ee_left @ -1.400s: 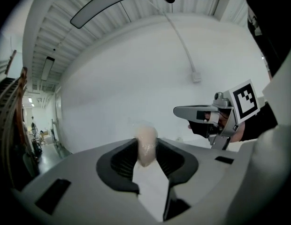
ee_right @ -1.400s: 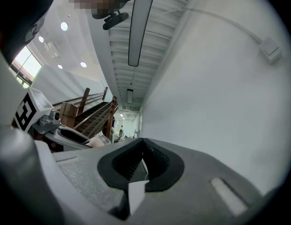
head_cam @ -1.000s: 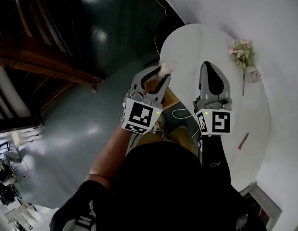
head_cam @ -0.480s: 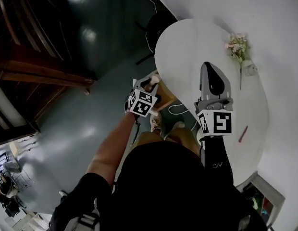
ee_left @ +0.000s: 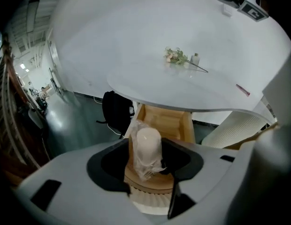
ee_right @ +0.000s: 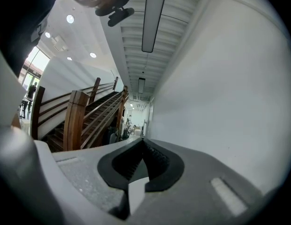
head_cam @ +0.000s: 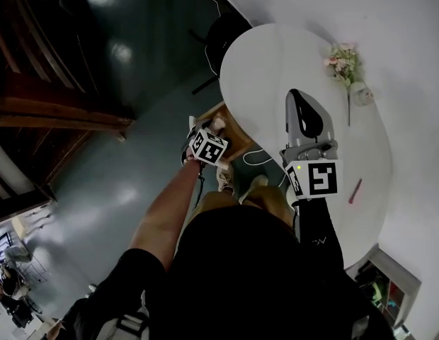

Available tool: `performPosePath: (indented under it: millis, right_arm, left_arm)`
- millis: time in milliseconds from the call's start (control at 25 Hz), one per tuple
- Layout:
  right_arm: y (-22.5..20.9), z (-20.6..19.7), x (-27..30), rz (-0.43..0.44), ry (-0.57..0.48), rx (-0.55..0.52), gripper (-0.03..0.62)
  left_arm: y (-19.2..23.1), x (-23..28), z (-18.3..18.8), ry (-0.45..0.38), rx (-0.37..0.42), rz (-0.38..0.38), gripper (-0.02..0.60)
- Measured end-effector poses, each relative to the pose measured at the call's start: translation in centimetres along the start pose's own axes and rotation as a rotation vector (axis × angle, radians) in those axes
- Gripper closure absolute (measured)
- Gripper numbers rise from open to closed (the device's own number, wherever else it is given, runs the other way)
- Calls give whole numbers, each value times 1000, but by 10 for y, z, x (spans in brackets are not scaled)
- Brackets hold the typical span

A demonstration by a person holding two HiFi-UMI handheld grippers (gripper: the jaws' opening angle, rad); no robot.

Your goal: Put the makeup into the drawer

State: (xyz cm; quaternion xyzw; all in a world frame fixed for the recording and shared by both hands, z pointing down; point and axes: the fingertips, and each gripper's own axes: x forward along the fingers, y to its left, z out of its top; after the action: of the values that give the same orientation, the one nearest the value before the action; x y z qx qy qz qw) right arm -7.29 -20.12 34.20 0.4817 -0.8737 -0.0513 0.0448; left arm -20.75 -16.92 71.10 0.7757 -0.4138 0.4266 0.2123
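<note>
over the drawer (ee_left: 167,122): left gripper (ee_left: 146,156), jaws just opening, wrapped makeup (ee_left: 148,142) between them
right, above table (head_cam: 262,69): right gripper (ee_right: 142,144), jaws together

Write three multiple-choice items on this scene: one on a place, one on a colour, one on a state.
1. The plastic-wrapped makeup item is: A on the stairs; B between the left gripper's fingers, over the drawer; C on the floor.
2. The slim stick on the white table is: A green; B blue; C red.
3. The drawer is: A open; B shut; C upside down.
Key: B, the fingers, which have just been opening, flank it; C, the head view shows red; A, its wooden inside shows.
</note>
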Motion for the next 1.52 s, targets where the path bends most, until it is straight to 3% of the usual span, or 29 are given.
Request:
performPosePath:
  millis: [600, 760, 920, 1120, 1320, 1520]
  right_arm:
    - [-5, 0, 4, 6, -12, 32, 589]
    - [-4, 4, 3, 4, -29, 30, 589]
    - [-9, 18, 4, -10, -72, 21, 589]
    - [-12, 25, 2, -28, -102, 21, 589]
    - [-10, 33, 1, -27, -124, 23, 589]
    - [-16, 34, -6, -46, -134, 37, 589]
  left_arm:
    - [-1, -2, -9, 28, -15, -17, 362]
    - [10, -10, 0, -4, -11, 7, 362]
    - [27, -52, 55, -155, 15, 54, 362]
    - [49, -138, 145, -424, 25, 139, 362]
    - [30, -242, 221, -690, 95, 131, 364]
    - [8, -255, 241, -740, 165, 105, 364]
